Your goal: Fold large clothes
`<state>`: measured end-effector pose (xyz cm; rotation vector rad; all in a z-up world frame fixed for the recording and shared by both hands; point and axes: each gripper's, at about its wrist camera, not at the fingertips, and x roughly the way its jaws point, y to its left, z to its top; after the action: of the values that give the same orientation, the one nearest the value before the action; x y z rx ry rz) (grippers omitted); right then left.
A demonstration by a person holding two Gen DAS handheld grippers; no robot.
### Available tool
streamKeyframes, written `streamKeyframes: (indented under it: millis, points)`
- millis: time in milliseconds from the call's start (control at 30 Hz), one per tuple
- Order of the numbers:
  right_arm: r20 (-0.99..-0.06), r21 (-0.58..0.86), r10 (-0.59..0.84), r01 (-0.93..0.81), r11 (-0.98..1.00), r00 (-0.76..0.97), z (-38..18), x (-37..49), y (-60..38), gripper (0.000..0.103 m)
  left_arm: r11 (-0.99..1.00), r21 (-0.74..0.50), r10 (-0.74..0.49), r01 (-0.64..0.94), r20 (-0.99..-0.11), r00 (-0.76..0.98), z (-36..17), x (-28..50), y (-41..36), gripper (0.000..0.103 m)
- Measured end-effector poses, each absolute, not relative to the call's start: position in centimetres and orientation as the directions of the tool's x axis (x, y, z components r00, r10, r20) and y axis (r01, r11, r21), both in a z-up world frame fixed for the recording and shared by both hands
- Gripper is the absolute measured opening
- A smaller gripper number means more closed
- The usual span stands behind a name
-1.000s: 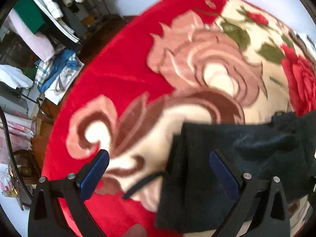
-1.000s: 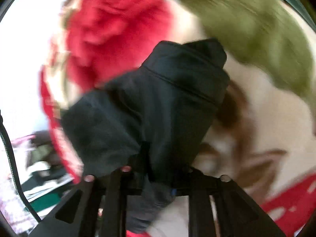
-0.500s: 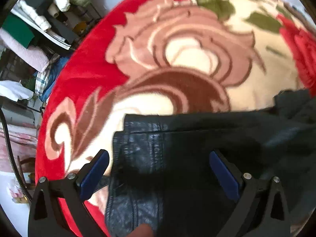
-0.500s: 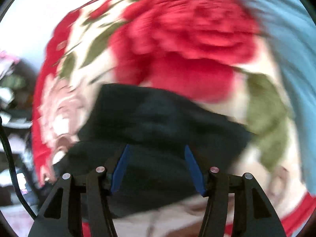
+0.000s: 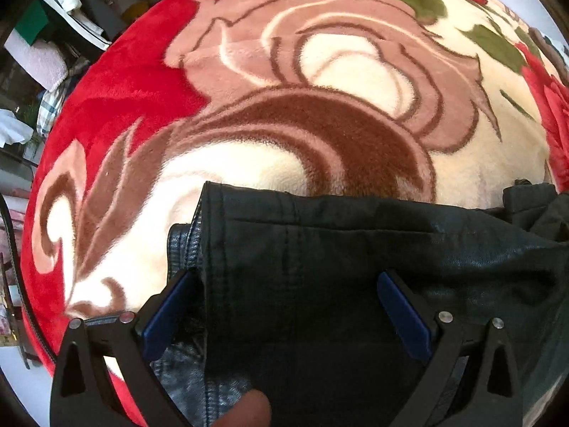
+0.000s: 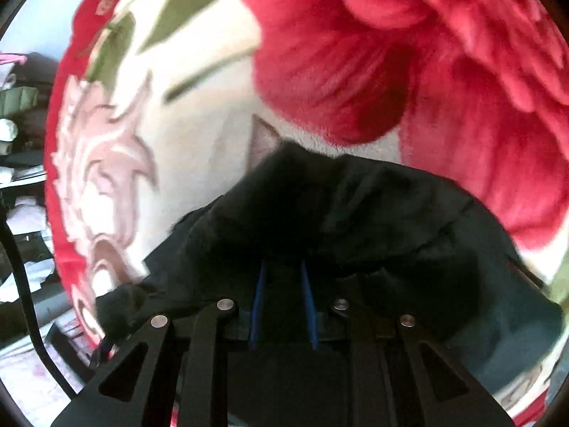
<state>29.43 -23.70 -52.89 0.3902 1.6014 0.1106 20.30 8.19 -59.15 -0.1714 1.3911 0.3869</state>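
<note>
We count one garment, a black leather-look jacket (image 5: pixel 355 249), lying on one floral blanket (image 5: pixel 249 106). In the left wrist view it fills the lower half of the frame, its straight stitched edge running across the middle and a shinier layer showing at its left side. In the right wrist view the same jacket (image 6: pixel 355 220) bunches up in the lower centre, dark and blurred.

We see two grippers. The left gripper (image 5: pixel 284 306) has its blue-padded fingers spread wide, one at the jacket's left edge, one over the fabric to the right, with the cloth lying between them. The right gripper (image 6: pixel 282 306) has its blue pads drawn close together in the fabric's folds; whether they actually pinch cloth we cannot tell.

The blanket (image 6: pixel 391 71) shows a red rose at the upper right of the right view. At the upper left of the left view we make out clutter (image 5: pixel 53 53) of stacked cloth.

Compared with half a second ago, the left fingers are as wide as before and the jacket's edge has barely shifted, while the right pads have narrowed markedly and the rose looms larger.
</note>
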Motion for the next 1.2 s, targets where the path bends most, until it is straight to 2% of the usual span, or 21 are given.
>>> streamKeyframes:
  millis: [100, 167, 233, 333, 467, 533, 567, 600, 767, 900, 1067, 1200]
  points:
    - [-0.94, 0.34, 0.333, 0.118, 0.933, 0.073, -48.9, 26.7, -22.8, 0.022, 0.917, 0.088, 0.148, -0.388, -0.981, 0.127, -57.4, 19.6, 8.6, 0.103]
    - [-0.922, 0.384, 0.376, 0.091, 0.919, 0.092, -48.1, 25.1, -21.4, 0.022, 0.915, 0.099, 0.163, -0.392, -0.978, 0.131, -56.1, 19.0, 8.3, 0.103]
    - [-0.914, 0.404, 0.4, 0.075, 0.912, 0.06, -49.7, 24.4, -18.8, 0.022, 0.913, 0.115, 0.182, -0.39, -0.973, 0.141, -54.7, 18.2, 7.8, 0.103]
    - [-0.951, 0.31, 0.308, 0.077, 0.948, 0.038, -54.7, 24.4, -16.5, 0.022, 0.917, 0.133, 0.204, -0.377, -0.966, 0.156, -52.9, 17.3, 6.6, 0.103]
    - [-0.929, 0.369, 0.368, 0.111, 0.923, 0.037, -53.4, 24.5, -17.4, 0.022, 0.934, 0.147, 0.214, -0.326, -0.96, 0.181, -52.1, 17.1, 3.6, 0.103]
    - [-0.886, 0.463, 0.456, 0.181, 0.868, 0.083, -51.8, 22.9, -20.6, 0.045, 0.943, 0.12, 0.181, -0.31, -0.968, 0.175, -52.4, 17.5, 2.4, 0.103]
    - [-0.878, 0.479, 0.468, 0.21, 0.852, 0.106, -51.2, 22.1, -22.2, 0.066, 0.948, 0.097, 0.155, -0.304, -0.972, 0.174, -52.5, 17.7, 1.6, 0.103]
    - [-0.871, 0.491, 0.468, 0.247, 0.835, 0.151, -50.2, 20.5, -24.7, 0.072, 0.951, 0.08, 0.137, -0.297, -0.975, 0.177, -52.5, 18.0, 0.8, 0.103]
    - [-0.875, 0.483, 0.401, 0.464, 0.742, 0.27, -49.6, 12.4, -35.8, 0.072, 0.955, 0.075, 0.112, -0.285, -0.987, 0.116, -56.4, 20.0, -2.0, 0.103]
    - [-0.829, 0.554, 0.45, 0.591, 0.586, 0.331, -54.0, 8.4, -41.8, 0.072, 0.949, 0.036, 0.073, -0.312, -0.991, 0.109, -58.7, 20.1, -1.6, 0.103]
    - [-0.686, 0.723, 0.555, 0.534, 0.439, 0.471, -60.0, 9.9, -42.8, 0.074, 0.953, 0.018, 0.053, -0.302, -0.993, 0.108, -58.2, 19.7, -1.4, 0.103]
    - [-0.613, 0.788, 0.558, 0.49, 0.373, 0.56, -60.8, 11.5, -42.7, 0.074, 0.952, 0.033, 0.067, -0.303, -0.992, 0.104, -57.9, 19.4, -1.5, 0.103]
